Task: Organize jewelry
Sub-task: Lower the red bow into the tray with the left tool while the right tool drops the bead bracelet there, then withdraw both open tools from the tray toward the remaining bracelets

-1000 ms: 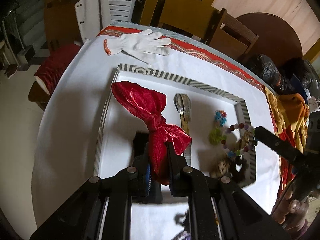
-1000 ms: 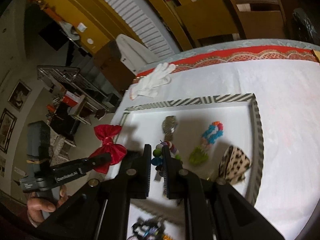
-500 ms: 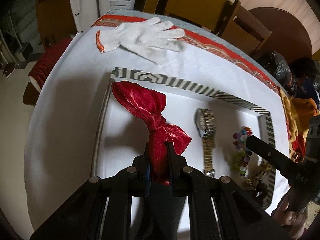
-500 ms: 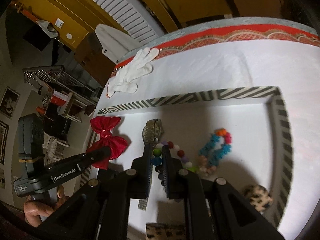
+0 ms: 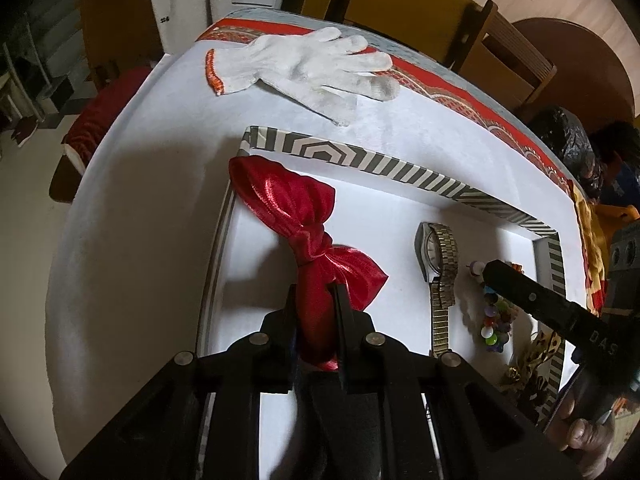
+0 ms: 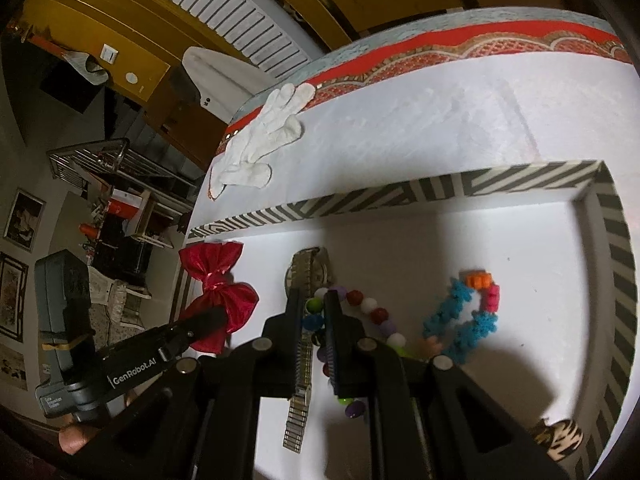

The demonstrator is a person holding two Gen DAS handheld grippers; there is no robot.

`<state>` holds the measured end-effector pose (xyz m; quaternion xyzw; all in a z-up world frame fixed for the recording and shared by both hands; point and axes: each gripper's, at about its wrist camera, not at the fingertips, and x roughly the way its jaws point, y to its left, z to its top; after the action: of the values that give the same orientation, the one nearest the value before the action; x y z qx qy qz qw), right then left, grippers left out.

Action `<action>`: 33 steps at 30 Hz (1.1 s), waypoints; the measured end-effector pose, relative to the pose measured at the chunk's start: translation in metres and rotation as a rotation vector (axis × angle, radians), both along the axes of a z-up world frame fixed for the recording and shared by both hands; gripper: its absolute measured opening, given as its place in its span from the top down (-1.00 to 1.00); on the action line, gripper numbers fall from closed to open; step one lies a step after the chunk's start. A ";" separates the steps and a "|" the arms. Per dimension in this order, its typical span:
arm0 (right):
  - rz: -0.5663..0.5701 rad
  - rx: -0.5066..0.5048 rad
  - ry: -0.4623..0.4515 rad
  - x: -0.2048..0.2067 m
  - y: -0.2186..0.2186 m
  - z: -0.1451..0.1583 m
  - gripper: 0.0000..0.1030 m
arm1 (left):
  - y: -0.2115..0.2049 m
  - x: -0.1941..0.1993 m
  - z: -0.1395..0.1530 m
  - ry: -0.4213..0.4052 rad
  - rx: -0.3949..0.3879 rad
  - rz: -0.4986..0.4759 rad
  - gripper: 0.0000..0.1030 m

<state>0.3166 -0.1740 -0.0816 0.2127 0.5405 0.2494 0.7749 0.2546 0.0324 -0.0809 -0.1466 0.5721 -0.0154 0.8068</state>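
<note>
The left claw (image 5: 316, 300) pinches the near lobe of a red bow (image 5: 298, 220), which lies inside the striped tray (image 5: 376, 164) at its left edge. The right claw (image 6: 310, 312) is pressed onto a bead bracelet (image 6: 372, 312) mid-tray, just beside a metal watch (image 5: 438, 264). A blue bracelet (image 6: 466, 320) lies further right. A white glove (image 5: 308, 66) rests near the counter's (image 5: 140, 208) far edge.
</note>
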 end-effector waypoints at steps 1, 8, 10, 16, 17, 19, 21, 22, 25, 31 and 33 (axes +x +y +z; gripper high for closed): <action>-0.005 0.007 -0.002 0.000 0.000 0.000 0.79 | 0.001 0.000 0.000 0.001 -0.001 0.003 0.41; -0.038 0.033 0.004 0.005 -0.005 0.000 0.75 | 0.000 -0.005 0.003 -0.008 -0.014 0.005 0.07; -0.052 0.041 0.016 0.005 -0.007 -0.002 0.67 | 0.000 -0.007 0.006 -0.021 -0.011 0.006 0.01; -0.039 0.034 -0.006 -0.004 -0.011 0.009 0.42 | -0.001 -0.015 0.015 -0.045 0.007 0.022 -0.24; -0.033 0.029 -0.015 -0.007 -0.012 0.012 0.39 | -0.001 -0.016 0.017 -0.048 0.014 0.022 -0.24; -0.024 0.008 -0.035 -0.014 -0.013 0.019 0.35 | -0.003 -0.020 0.020 -0.055 0.029 0.027 -0.24; -0.021 -0.020 -0.055 -0.022 -0.014 0.025 0.23 | -0.005 -0.025 0.025 -0.067 0.043 0.029 -0.24; -0.025 -0.043 -0.067 -0.026 -0.015 0.029 0.19 | -0.006 -0.027 0.027 -0.073 0.048 0.031 -0.24; -0.026 -0.092 -0.102 -0.041 -0.018 0.039 0.15 | -0.010 -0.037 0.035 -0.095 0.083 0.037 -0.24; -0.016 -0.191 -0.157 -0.077 -0.023 0.057 0.00 | -0.022 -0.062 0.047 -0.128 0.118 0.030 -0.24; -0.025 -0.206 -0.173 -0.090 -0.028 0.063 -0.04 | -0.027 -0.071 0.051 -0.145 0.131 0.028 -0.24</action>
<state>0.2263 -0.2022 -0.0187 0.1163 0.4920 0.2004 0.8392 0.1831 0.0055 -0.0295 -0.0998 0.5098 0.0228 0.8542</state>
